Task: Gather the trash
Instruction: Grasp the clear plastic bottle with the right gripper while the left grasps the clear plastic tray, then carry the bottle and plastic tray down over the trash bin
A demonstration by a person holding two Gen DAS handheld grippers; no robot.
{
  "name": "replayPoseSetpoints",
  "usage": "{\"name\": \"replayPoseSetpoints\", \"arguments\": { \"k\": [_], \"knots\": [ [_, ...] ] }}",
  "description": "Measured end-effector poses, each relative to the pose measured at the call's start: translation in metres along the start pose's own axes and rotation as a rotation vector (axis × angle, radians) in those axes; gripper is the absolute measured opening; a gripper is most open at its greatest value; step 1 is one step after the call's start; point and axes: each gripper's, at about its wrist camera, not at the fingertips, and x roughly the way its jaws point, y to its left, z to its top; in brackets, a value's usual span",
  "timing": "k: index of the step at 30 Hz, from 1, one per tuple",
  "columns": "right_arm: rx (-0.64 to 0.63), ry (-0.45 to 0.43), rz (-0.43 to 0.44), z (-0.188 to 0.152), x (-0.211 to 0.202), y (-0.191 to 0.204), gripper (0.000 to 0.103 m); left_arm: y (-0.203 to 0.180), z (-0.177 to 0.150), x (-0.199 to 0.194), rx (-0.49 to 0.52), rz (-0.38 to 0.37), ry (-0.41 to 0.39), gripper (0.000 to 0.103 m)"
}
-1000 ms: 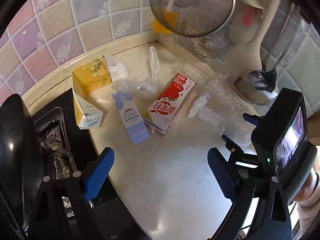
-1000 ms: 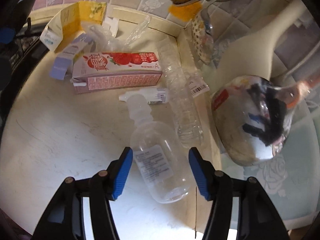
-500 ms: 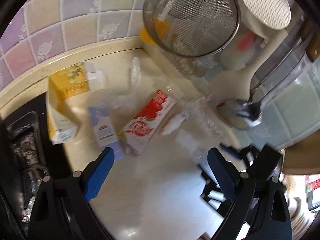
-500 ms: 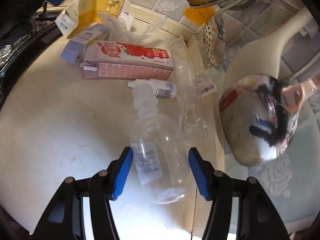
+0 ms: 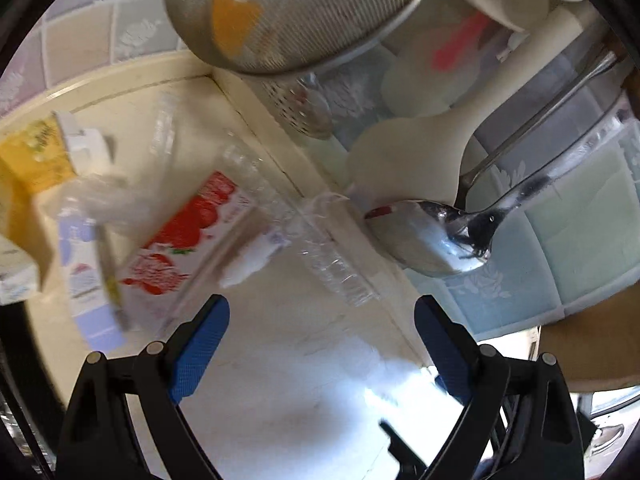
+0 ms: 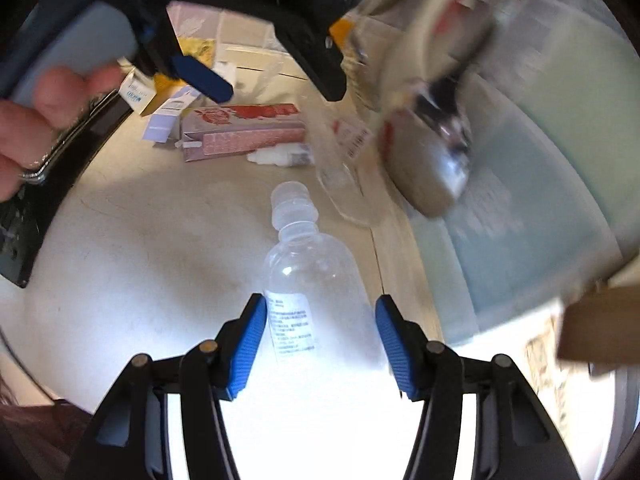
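Gathering the litter off the bench [image 5: 304,392] seems only begun, since every piece lies where it fell: at the left edge a yellow carton [image 5: 32,160] and a lilac box [image 5: 90,280], then a crumpled bag [image 5: 100,204], a red carton [image 5: 180,248] and a small white bottle [image 5: 250,258], and along the right edge, against the wall, a crushed bottle [image 5: 320,256]. Nearer the front edge a clear bottle [image 6: 310,276] lies on its side, cap pointing away. The left gripper [image 5: 320,344] stands wide and empty over bare bench, just short of the white bottle; reaching anything would mean going on toward the cartons. The right gripper [image 6: 320,344] is about half open, its pads [image 6: 250,350] straddling the clear bottle's labelled base, the left one close to it, though I cannot tell whether it touches. That bottle looks like the step in hand: the next move calls for settling lower, then squeezing gently, since thin plastic may buckle or squirt out sideways.
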Motion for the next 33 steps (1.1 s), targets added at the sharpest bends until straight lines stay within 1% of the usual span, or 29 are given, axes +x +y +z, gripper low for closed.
{"name": "replayPoseSetpoints", "arguments": {
  "k": [4,6,10,12,14,17,18,21,24,28,30,33],
  "knots": [
    [0.051,0.016,-0.014,-0.018,-0.010,-0.007,0.056,-0.007,0.003,0.020,-0.016,-0.027,-0.010,0.087],
    [0.071,0.027,-0.020,-0.026,-0.013,-0.009,0.056,-0.010,0.004,0.029,-0.022,-0.033,-0.015,0.078],
    [0.119,0.036,-0.029,-0.036,-0.019,-0.015,0.056,-0.012,0.004,0.047,-0.062,-0.036,-0.021,0.071],
    [0.143,0.036,-0.033,-0.040,-0.021,-0.019,0.056,-0.011,0.005,0.054,-0.081,-0.041,-0.019,0.063],
    [0.160,0.037,-0.039,-0.042,-0.021,-0.022,0.056,-0.012,0.006,0.061,-0.090,-0.037,-0.018,0.060],
    [0.183,0.038,-0.039,-0.042,-0.017,-0.026,0.056,-0.008,0.008,0.065,-0.100,-0.039,-0.013,0.040],
    [0.189,0.039,-0.039,-0.043,-0.017,-0.027,0.056,-0.006,0.008,0.065,-0.105,-0.038,-0.019,0.034],
    [0.210,0.036,-0.031,-0.043,-0.015,-0.028,0.056,0.000,0.005,0.063,-0.120,-0.022,-0.032,0.028],
    [0.224,0.030,-0.023,-0.047,-0.018,-0.030,0.056,0.005,-0.004,0.053,-0.126,-0.006,-0.032,0.023],
    [0.233,0.017,-0.005,-0.048,-0.022,-0.031,0.056,0.013,-0.020,0.037,-0.138,0.008,-0.024,0.020],
    [0.236,0.008,0.005,-0.048,-0.025,-0.031,0.056,0.015,-0.030,0.027,-0.139,0.015,-0.026,0.015],
    [0.233,-0.006,0.028,-0.050,-0.030,-0.030,0.056,0.015,-0.052,0.005,-0.130,0.031,-0.039,0.015]
  ]
}}
